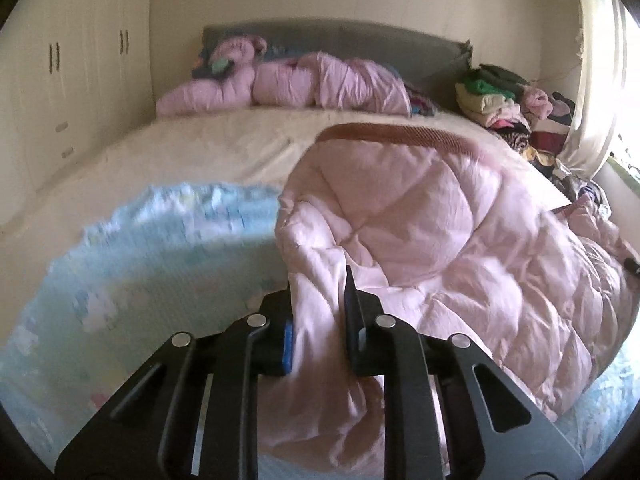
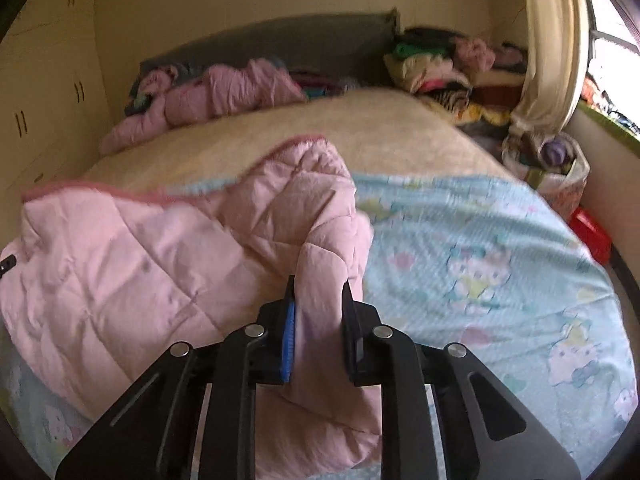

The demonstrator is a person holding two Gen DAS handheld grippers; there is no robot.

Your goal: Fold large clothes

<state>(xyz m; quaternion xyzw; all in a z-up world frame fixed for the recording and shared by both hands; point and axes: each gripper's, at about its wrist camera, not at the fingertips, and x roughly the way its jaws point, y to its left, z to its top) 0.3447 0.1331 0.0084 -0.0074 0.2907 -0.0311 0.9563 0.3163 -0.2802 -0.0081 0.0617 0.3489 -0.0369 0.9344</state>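
Left gripper (image 1: 318, 300) clamped on a bunched fold of the pink quilted jacket (image 1: 432, 240), fabric pinched between both black fingers, blue pad on the left finger pressed against it. Right gripper (image 2: 319, 304) likewise closed on a thick fold of the same jacket (image 2: 160, 248) at its other side, padding filling the gap between the pads. No earlier view, so only the clamped state is given.

Jacket lies rumpled on the near part of the bed, on top of a light blue cartoon-print blanket (image 2: 480, 264) that covers the near end; blanket also shows to the left of the jacket in the left wrist view (image 1: 152, 248). Brownish-pink ribbed trim (image 1: 392, 134) runs along the jacket's far edge.

Beyond that, bare cream mattress cover (image 1: 208, 152), nothing lying on it mid-bed. Far end: a second pink padded garment (image 1: 328, 84) heaped against the grey headboard (image 1: 360, 38), small teal item on it at far left, too blurred to name.

Far right corner: tall pile of mixed clothes (image 1: 504, 100), spilling toward the bed's right edge. Cream curtain (image 2: 552, 40) hangs by the bright window at right. Below it, a bag stuffed with clothes (image 2: 552, 164) and a red box (image 2: 590, 232) on the floor beside the bed. White wardrobe doors (image 1: 80, 60) along the left wall.
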